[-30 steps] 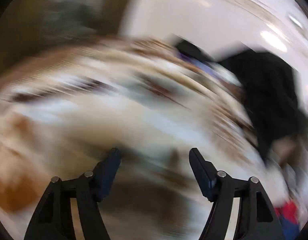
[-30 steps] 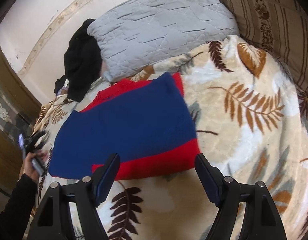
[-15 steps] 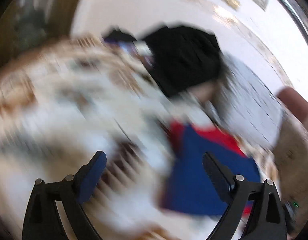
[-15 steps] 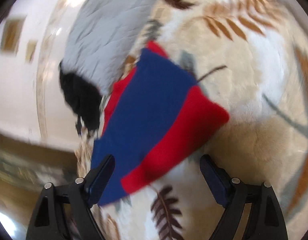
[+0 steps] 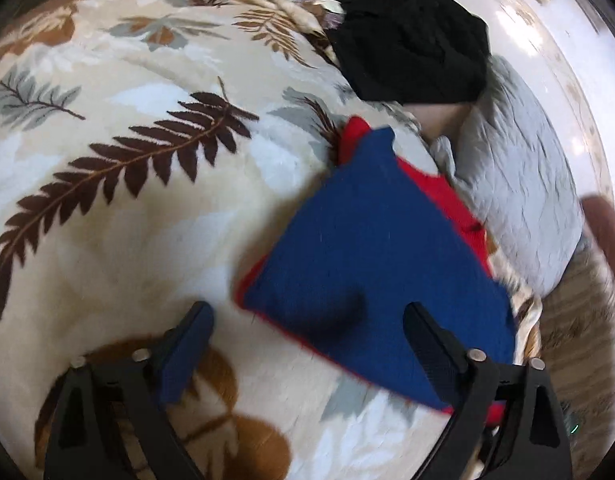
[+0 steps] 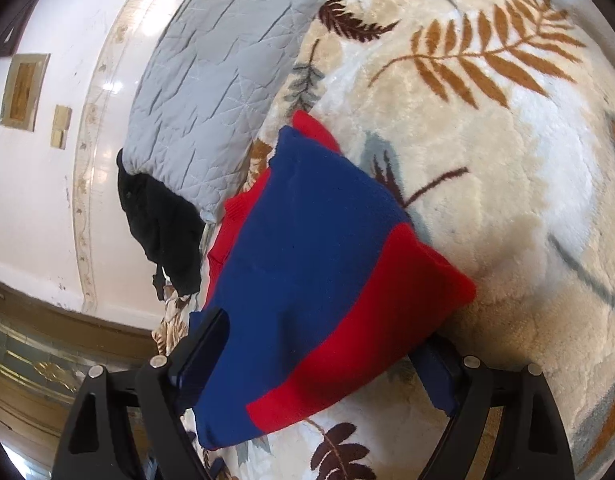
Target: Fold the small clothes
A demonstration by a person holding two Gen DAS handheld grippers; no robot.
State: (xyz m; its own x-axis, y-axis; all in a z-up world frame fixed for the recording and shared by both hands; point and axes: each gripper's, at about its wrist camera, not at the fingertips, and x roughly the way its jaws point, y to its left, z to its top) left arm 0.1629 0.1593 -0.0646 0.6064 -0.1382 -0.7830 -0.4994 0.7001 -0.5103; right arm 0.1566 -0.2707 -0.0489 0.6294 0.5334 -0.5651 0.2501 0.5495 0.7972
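Note:
A folded blue and red garment point(image 5: 371, 264) lies on the cream leaf-patterned blanket point(image 5: 139, 216). In the left wrist view my left gripper point(image 5: 307, 340) hovers at the garment's near corner. Its jaws are closing, the corner lies between them, and the pads do not press on it. In the right wrist view the same garment point(image 6: 307, 248) shows its red hem band towards me. My right gripper point(image 6: 319, 364) stands wide open across that hem. The cloth lies over the gap and covers part of the right finger.
A black garment point(image 5: 411, 40) and a grey quilted pillow point(image 5: 519, 184) lie past the garment by the white wall; both show in the right wrist view, black garment point(image 6: 159, 220), pillow point(image 6: 227, 72). A striped cushion point(image 5: 579, 320) sits at the right edge.
The left gripper swept across the blanket to the garment's corner, widening then narrowing. The right gripper rolled and sank until the red hem lay between its fingers.

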